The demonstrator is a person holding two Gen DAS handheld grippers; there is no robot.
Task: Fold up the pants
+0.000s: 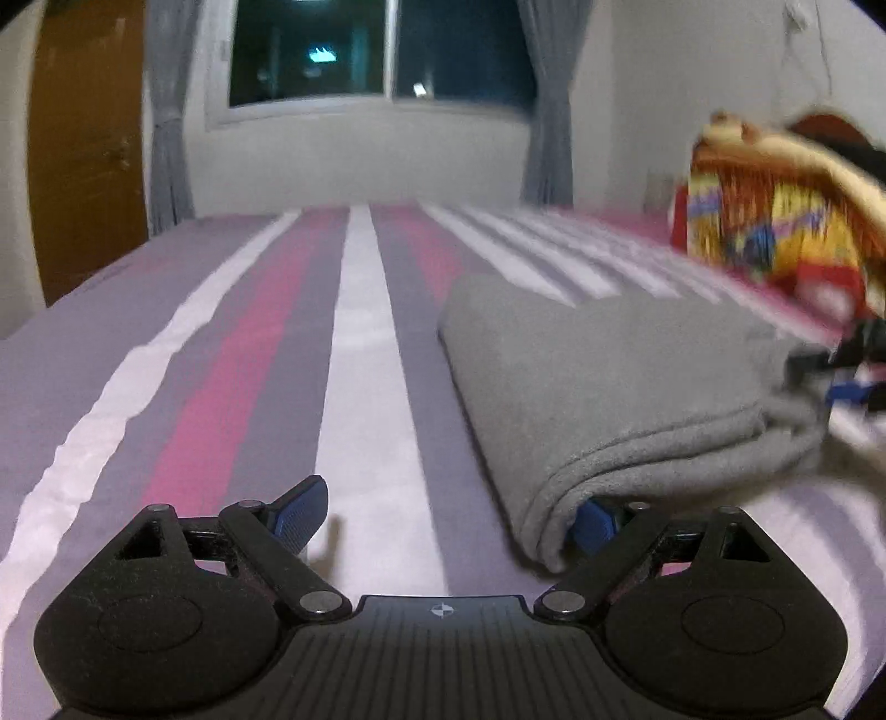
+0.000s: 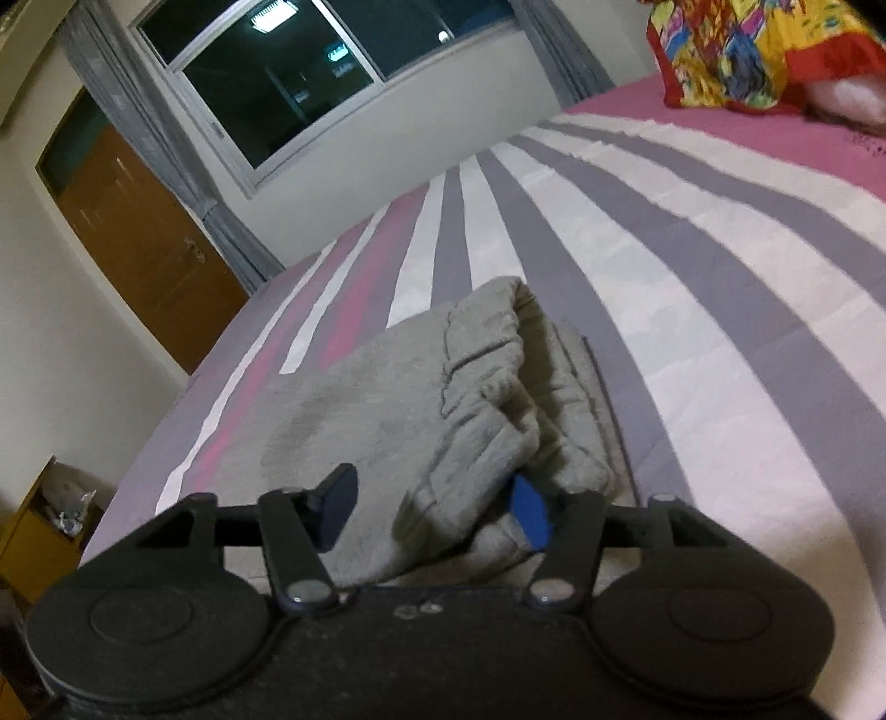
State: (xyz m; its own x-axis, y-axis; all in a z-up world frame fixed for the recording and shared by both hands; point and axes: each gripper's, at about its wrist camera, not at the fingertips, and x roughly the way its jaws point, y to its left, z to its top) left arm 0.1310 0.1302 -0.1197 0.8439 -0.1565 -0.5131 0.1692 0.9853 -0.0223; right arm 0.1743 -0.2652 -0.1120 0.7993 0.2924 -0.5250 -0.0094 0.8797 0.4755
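The grey pants lie folded in a thick stack on the striped bed sheet. My left gripper is open at the stack's near left corner; its right finger is tucked under the folded edge, its left finger rests free over the sheet. In the right wrist view the pants lie bunched, with the waistband end rumpled on top. My right gripper is open, its jaws standing on either side of a fold of the cloth. The right gripper also shows at the far right of the left wrist view, blurred.
A bright red and yellow patterned cloth sits at the head of the bed on the right. A window with grey curtains and a wooden door are behind the bed. A low wooden shelf stands beside the bed.
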